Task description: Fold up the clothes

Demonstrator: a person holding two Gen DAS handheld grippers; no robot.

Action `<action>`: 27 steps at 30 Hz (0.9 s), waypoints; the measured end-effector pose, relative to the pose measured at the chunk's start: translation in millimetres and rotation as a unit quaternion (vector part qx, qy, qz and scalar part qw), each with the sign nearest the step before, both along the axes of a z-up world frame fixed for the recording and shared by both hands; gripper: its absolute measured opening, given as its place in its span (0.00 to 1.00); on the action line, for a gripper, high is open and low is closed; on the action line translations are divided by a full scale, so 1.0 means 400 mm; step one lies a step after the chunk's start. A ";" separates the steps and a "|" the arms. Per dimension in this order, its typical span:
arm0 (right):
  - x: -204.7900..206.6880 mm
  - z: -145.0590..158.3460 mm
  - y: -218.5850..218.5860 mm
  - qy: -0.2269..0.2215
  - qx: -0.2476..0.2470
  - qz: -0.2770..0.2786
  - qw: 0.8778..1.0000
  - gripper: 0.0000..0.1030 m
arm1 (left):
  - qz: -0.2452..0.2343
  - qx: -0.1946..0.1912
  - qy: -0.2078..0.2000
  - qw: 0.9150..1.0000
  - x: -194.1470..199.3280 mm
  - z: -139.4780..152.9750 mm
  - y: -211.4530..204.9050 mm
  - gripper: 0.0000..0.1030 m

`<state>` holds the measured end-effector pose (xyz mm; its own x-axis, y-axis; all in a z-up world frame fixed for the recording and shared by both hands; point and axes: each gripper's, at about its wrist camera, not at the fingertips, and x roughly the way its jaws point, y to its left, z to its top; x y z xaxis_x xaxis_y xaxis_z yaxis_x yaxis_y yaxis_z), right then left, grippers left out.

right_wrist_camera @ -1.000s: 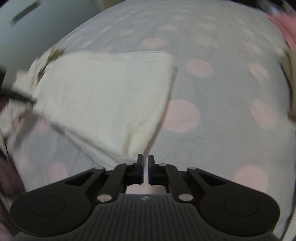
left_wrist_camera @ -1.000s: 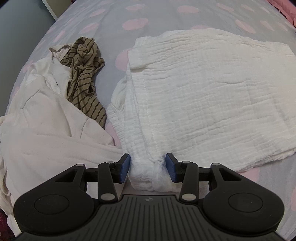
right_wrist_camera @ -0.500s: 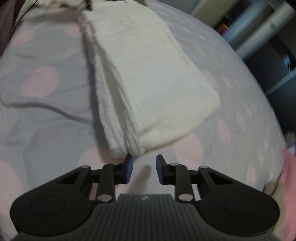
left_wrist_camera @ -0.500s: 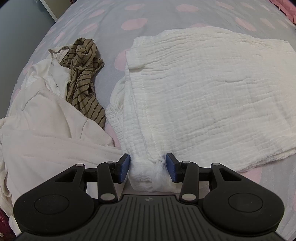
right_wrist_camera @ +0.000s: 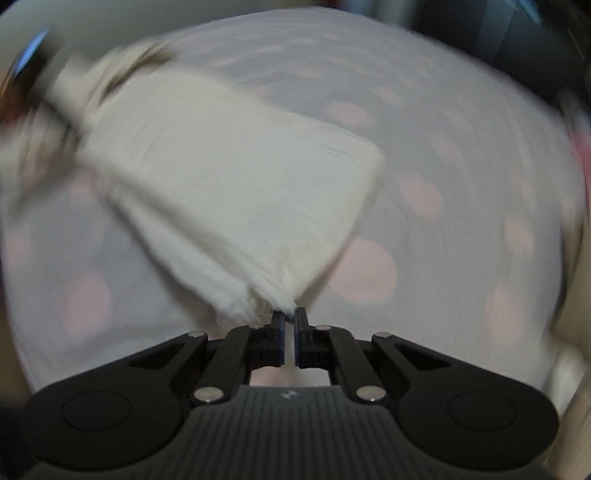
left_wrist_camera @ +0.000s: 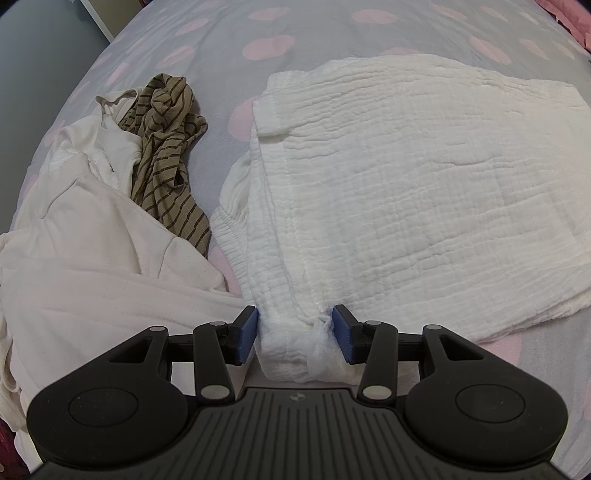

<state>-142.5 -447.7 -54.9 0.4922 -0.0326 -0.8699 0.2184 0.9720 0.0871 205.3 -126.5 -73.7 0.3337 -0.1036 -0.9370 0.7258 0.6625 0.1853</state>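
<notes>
A white crinkled garment (left_wrist_camera: 406, 192) lies folded flat on the grey bedsheet with pink dots (left_wrist_camera: 221, 55). My left gripper (left_wrist_camera: 294, 332) is open, its blue pads on either side of the garment's bunched near corner without pressing it. In the blurred right wrist view the same garment (right_wrist_camera: 229, 199) stretches away to the upper left. My right gripper (right_wrist_camera: 290, 325) is shut on the garment's near corner, which bunches at the fingertips.
A cream garment (left_wrist_camera: 85, 251) lies crumpled at the left, with a brown striped garment (left_wrist_camera: 166, 155) on its far edge. The bed's left edge and grey floor (left_wrist_camera: 33, 66) are at the far left. A pink cloth (left_wrist_camera: 572, 14) shows at the top right.
My right gripper swung around, opened near the garment's corner half a second ago, and has now shut on it. My left gripper has stayed open around the other corner.
</notes>
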 end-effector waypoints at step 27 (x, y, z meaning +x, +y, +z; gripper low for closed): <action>0.030 -0.083 0.063 -0.034 0.014 -0.022 0.999 0.08 | 0.001 -0.009 -0.010 1.000 -0.018 0.031 0.001 0.43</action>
<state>-130.3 -422.5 -88.2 0.5481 -0.0316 -0.8358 0.2544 0.9582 0.1306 198.2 -126.2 -61.2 0.3527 -0.1192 -0.9281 0.7211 0.6668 0.1884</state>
